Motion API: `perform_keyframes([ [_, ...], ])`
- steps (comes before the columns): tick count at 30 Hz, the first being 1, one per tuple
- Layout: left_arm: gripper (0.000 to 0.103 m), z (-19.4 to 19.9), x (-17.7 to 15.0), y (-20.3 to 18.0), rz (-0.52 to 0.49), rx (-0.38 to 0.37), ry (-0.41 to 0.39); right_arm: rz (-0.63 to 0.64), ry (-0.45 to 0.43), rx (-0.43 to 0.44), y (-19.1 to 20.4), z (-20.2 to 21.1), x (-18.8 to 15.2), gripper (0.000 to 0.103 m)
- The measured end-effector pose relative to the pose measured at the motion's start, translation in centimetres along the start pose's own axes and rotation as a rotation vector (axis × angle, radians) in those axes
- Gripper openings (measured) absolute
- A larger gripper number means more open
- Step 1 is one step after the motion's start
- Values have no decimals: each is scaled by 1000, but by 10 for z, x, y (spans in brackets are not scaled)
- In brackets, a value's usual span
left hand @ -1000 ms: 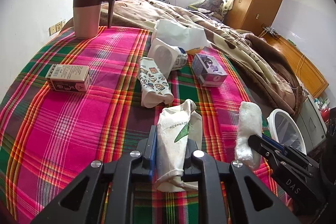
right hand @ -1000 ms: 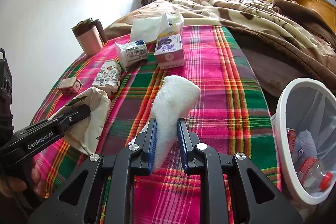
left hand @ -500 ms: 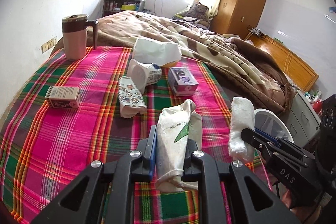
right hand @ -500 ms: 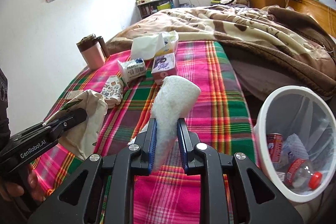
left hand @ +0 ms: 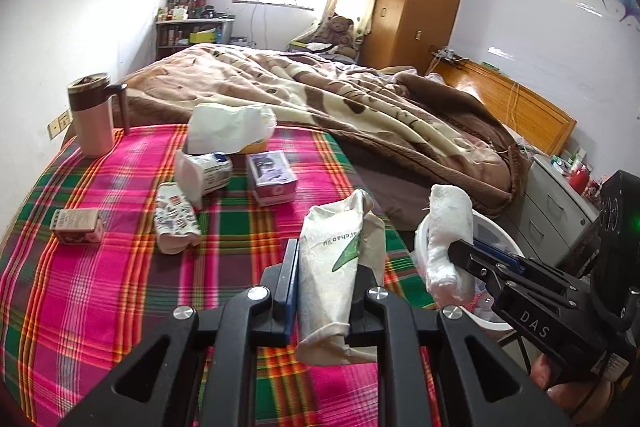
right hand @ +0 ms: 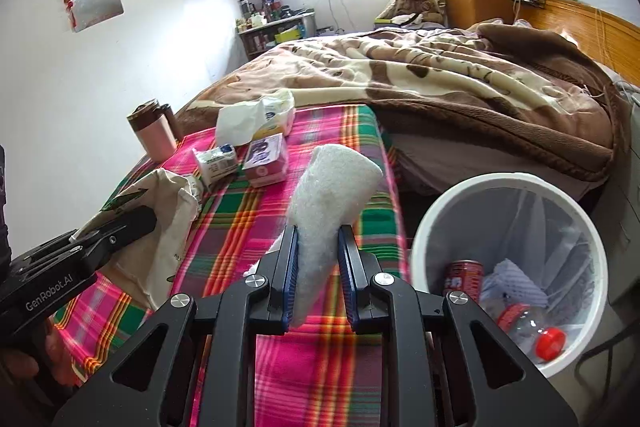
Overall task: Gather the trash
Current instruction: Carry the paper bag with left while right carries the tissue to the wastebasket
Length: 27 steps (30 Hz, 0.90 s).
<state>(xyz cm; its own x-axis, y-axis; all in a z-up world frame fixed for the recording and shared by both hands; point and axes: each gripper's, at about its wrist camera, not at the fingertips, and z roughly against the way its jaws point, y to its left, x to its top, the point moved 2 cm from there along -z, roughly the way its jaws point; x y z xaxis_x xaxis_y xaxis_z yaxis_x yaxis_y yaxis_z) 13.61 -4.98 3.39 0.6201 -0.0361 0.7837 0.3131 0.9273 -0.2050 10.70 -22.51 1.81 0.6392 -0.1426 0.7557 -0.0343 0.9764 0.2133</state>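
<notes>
My left gripper is shut on a crumpled beige paper bag with a green leaf print, held above the plaid blanket's right edge. My right gripper is shut on a white foam wad, held above the blanket just left of the white trash bin. The bin holds a red can, a plastic bottle and a cloth. The bag and left gripper show in the right wrist view; the wad, right gripper and bin show in the left wrist view.
On the blanket lie a patterned paper cup, a white cup, a purple box, a small carton, a tissue pack and a pink mug. A brown quilt covers the bed behind. A grey cabinet stands right.
Both grippers have risen and moved right with their loads, toward the bed's edge. The bin has come closer and fuller into both views.
</notes>
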Motion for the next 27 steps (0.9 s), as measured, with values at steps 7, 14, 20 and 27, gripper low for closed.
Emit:
perform_keyframes([
  [7,17,-9,5,-38,-53,-45,0,-36,-21,-48,-28,11,2,20],
  [14,17,-25,11,-77,-107,-99,12,-78,-43,-105,-60,22,5,20],
  [20,17,-45,14,-114,-151,-154,39,-117,-47,-161,-89,27,5,20],
  [27,17,-69,8,-148,-187,-198,90,-148,-23,-227,-120,25,1,20],
])
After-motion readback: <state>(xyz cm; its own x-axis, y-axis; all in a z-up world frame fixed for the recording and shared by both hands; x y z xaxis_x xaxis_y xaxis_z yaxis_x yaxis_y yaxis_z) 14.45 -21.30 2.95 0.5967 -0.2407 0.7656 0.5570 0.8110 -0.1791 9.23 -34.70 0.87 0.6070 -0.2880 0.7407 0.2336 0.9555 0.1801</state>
